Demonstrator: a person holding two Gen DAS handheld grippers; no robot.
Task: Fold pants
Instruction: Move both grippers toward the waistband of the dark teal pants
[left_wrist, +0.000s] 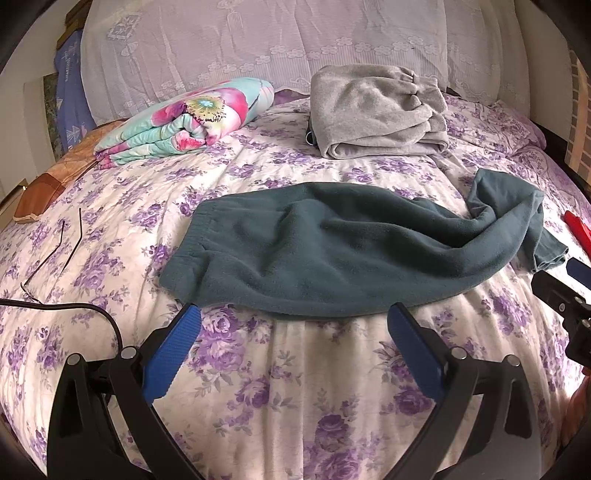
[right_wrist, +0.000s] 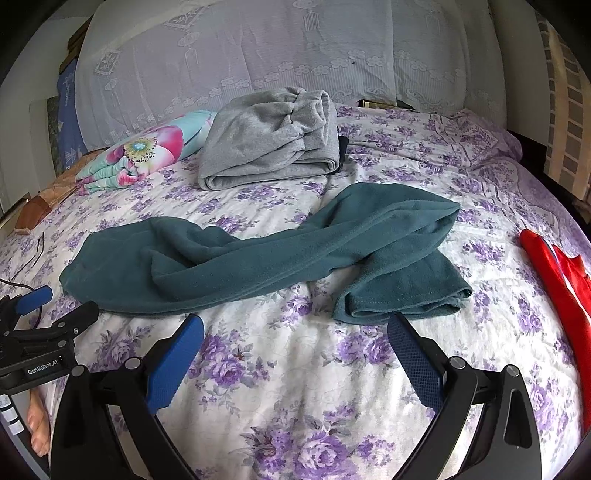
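Note:
Dark teal fleece pants (left_wrist: 332, 251) lie rumpled across the floral bedspread (left_wrist: 258, 387), waistband at the left, legs running right with the cuffs bent back toward me (right_wrist: 402, 291). My left gripper (left_wrist: 295, 314) is open and empty, its blue pads just short of the pants' near edge. My right gripper (right_wrist: 295, 325) is open and empty, just in front of the cuffs. The left gripper also shows at the left edge of the right wrist view (right_wrist: 40, 317), and the right gripper at the right edge of the left wrist view (left_wrist: 569, 291).
Folded grey pants (left_wrist: 376, 114) lie behind the teal pair. A rolled floral quilt (left_wrist: 184, 122) lies at the back left. A red garment (right_wrist: 557, 280) lies at the right. Thin-framed glasses (left_wrist: 55, 254) and a black cable (left_wrist: 74, 306) lie at the left. Lace-covered pillows (left_wrist: 258, 44) line the head of the bed.

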